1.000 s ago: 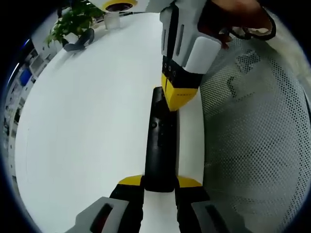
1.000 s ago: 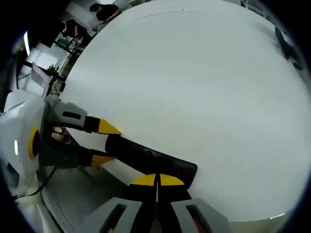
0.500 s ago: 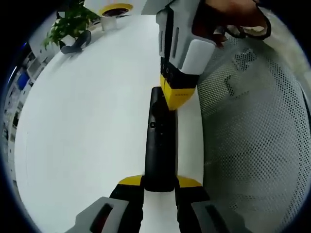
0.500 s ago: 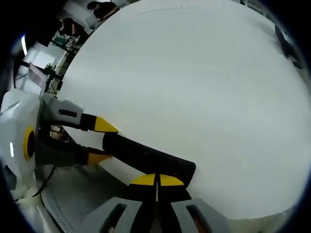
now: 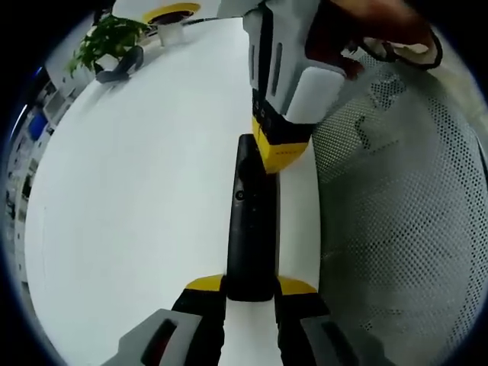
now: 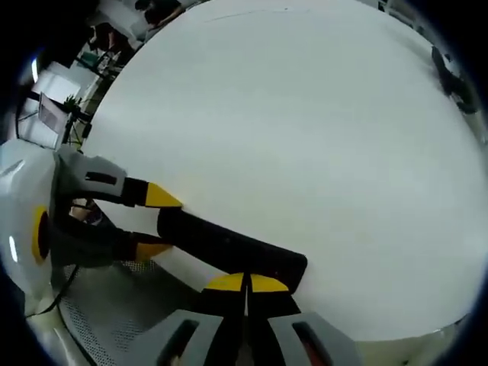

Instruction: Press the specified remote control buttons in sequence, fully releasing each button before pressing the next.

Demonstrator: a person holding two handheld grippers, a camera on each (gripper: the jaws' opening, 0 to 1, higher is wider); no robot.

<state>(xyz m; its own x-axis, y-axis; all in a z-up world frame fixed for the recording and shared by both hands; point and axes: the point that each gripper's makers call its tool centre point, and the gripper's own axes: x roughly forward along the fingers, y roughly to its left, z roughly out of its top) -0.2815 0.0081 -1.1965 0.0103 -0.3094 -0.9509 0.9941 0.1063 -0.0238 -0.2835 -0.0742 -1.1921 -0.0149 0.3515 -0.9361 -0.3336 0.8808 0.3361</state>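
Black remote control, along the white bench edge, is clamped endwise by the left claw while the closed right claw presses its other end.

Matt black plastic on the remote control, smooth, with a faint sheen along its long edge. Smooth white table, low gloss, unmarked out to its far edge. Glossy yellow plastic tips on the right gripper, under satin white and black shells. Same yellow on the left gripper. Perforated white mesh beyond the table's near edge, rough-looking.
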